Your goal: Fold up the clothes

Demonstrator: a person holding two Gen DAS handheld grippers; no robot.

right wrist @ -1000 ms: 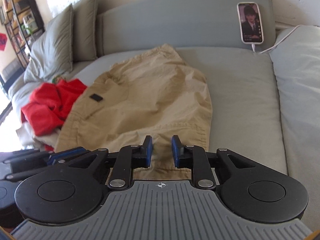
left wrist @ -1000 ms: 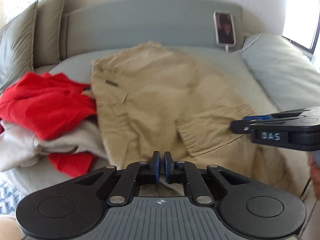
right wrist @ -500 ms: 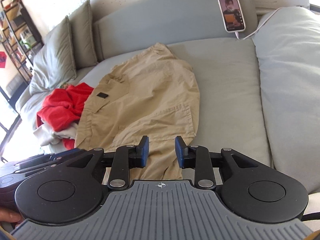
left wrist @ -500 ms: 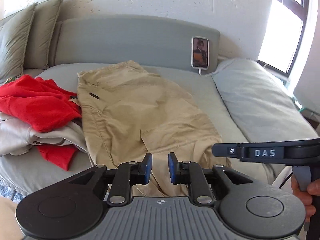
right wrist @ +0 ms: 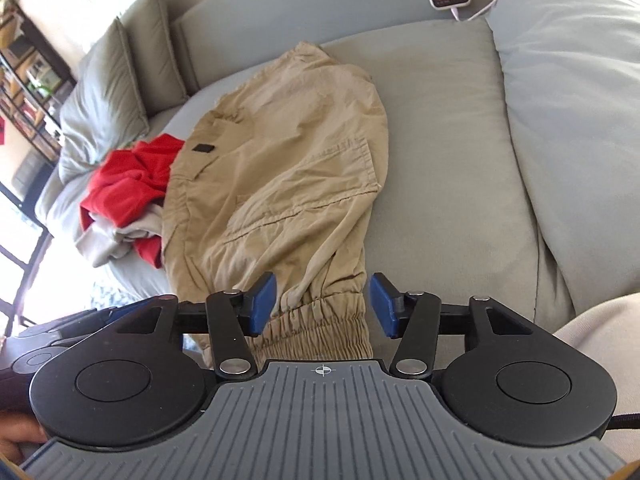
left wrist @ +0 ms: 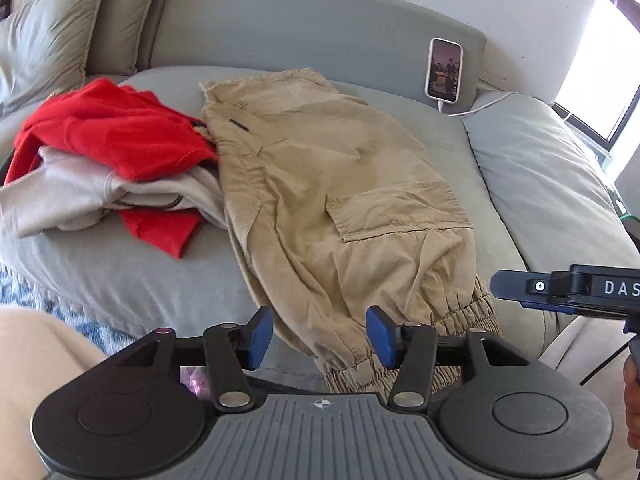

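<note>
Tan cargo trousers [left wrist: 328,184] [right wrist: 280,168] lie lengthwise on the grey sofa seat, their elastic cuffs at the near edge. My left gripper [left wrist: 320,338] hovers over the near cuffs, jaws opening, blue pads clear of the cloth. My right gripper [right wrist: 322,306] hangs above the gathered cuff [right wrist: 320,328], jaws opening too, the cuff seen between the pads without being pinched. The right gripper [left wrist: 560,290] also shows at the right edge of the left wrist view.
A red garment [left wrist: 116,136] and a pale grey one [left wrist: 80,192] are heaped left of the trousers. A phone [left wrist: 445,70] on a white cable leans on the sofa back. Cushions [left wrist: 60,36] stand far left; a big grey cushion [right wrist: 568,92] lies on the right.
Both grippers went from nearly shut to well apart. Both have pulled back towards the sofa's near edge and rolled; the cuffs now lie under them.
</note>
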